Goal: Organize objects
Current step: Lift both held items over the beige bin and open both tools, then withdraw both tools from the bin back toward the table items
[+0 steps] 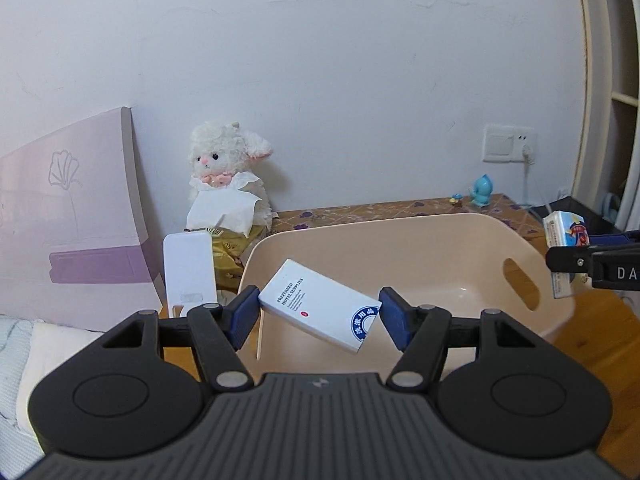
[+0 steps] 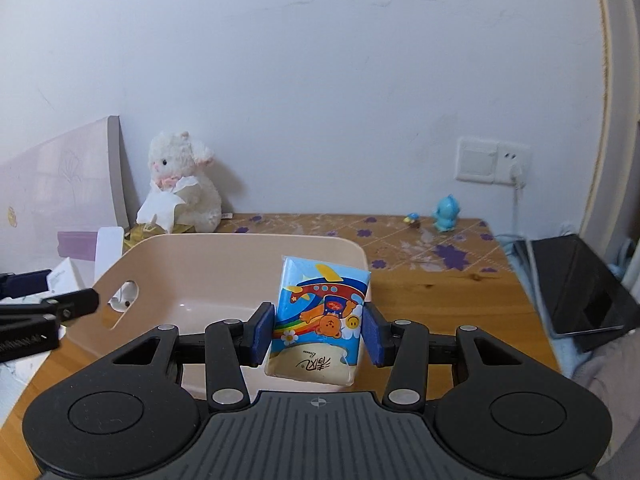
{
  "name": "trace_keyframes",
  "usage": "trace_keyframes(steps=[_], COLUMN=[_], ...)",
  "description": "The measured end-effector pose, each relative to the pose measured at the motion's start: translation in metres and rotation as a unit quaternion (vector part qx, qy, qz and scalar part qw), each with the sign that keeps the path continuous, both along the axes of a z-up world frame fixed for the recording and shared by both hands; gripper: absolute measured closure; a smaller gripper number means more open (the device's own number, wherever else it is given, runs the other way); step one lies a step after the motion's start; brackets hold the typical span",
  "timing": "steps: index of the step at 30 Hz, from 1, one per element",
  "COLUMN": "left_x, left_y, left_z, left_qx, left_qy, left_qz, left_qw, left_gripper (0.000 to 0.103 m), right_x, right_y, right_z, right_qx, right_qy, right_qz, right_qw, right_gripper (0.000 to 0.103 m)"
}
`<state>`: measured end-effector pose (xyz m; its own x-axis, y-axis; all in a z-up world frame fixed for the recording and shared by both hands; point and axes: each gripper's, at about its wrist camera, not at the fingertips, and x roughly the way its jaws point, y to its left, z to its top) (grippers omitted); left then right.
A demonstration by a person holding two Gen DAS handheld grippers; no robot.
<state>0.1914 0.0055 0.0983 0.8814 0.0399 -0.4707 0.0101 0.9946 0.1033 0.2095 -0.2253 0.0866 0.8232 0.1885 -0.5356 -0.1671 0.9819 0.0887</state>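
Note:
A beige plastic bin (image 1: 440, 248) with a handle slot stands on the wooden table; it also shows in the right wrist view (image 2: 224, 256). My left gripper (image 1: 318, 316) is shut on a white box with blue print (image 1: 320, 308), held tilted over the bin's left rim. My right gripper (image 2: 318, 334) is shut on a tissue pack with a cartoon bear and plane (image 2: 320, 316), held upright over the bin's right rim. The pack also shows at the right edge of the left wrist view (image 1: 564, 236). The bin's floor looks bare.
A white plush lamb (image 1: 228, 176) holding tissue sits against the wall. A white flat object (image 1: 188, 272) and a pink board (image 1: 68, 220) stand left of the bin. A blue figurine (image 2: 446, 214) and a dark tablet (image 2: 580, 292) are to the right.

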Motion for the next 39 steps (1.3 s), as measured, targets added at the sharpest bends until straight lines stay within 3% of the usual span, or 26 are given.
trace_keyframes(steps=[14, 16, 17, 19, 21, 23, 27, 29, 31, 39], left_x=[0.067, 0.069, 0.069, 0.067, 0.065, 0.061, 0.048, 0.039, 0.029, -0.014], left_y=[-0.02, -0.018, -0.017, -0.016, -0.017, -0.017, -0.012, -0.008, -0.005, 0.005], left_z=[-0.061, -0.064, -0.065, -0.064, -0.063, -0.059, -0.048, -0.043, -0.038, -0.024], left_qx=[0.027, 0.019, 0.012, 0.004, 0.015, 0.023, 0.006, 0.001, 0.003, -0.007], left_qy=[0.091, 0.102, 0.105, 0.106, 0.108, 0.101, 0.092, 0.086, 0.078, 0.06], left_qz=[0.005, 0.008, 0.005, -0.003, -0.002, 0.004, 0.009, 0.012, 0.016, 0.03], left_qw=[0.9955, 0.9946, 0.9944, 0.9944, 0.9941, 0.9946, 0.9957, 0.9962, 0.9968, 0.9977], left_gripper=[0.036, 0.035, 0.035, 0.03, 0.02, 0.016, 0.011, 0.01, 0.009, 0.007], right_x=[0.058, 0.058, 0.058, 0.056, 0.053, 0.048, 0.035, 0.026, 0.015, -0.027], right_y=[0.041, 0.044, 0.044, 0.044, 0.043, 0.04, 0.029, 0.025, 0.02, -0.006], right_z=[-0.054, -0.059, -0.06, -0.06, -0.058, -0.052, -0.039, -0.031, -0.025, -0.018], right_qx=[-0.068, -0.087, -0.094, -0.097, -0.105, -0.101, -0.073, -0.07, -0.075, -0.067], right_qy=[0.087, 0.082, 0.08, 0.074, 0.062, 0.051, 0.041, 0.036, 0.024, 0.033], right_qz=[0.037, 0.042, 0.043, 0.047, 0.047, 0.046, 0.049, 0.044, 0.043, 0.027], right_qw=[0.993, 0.992, 0.991, 0.991, 0.991, 0.993, 0.995, 0.996, 0.996, 0.997], right_gripper=[0.059, 0.059, 0.049, 0.045, 0.036, 0.024, 0.023, 0.008, 0.002, 0.0])
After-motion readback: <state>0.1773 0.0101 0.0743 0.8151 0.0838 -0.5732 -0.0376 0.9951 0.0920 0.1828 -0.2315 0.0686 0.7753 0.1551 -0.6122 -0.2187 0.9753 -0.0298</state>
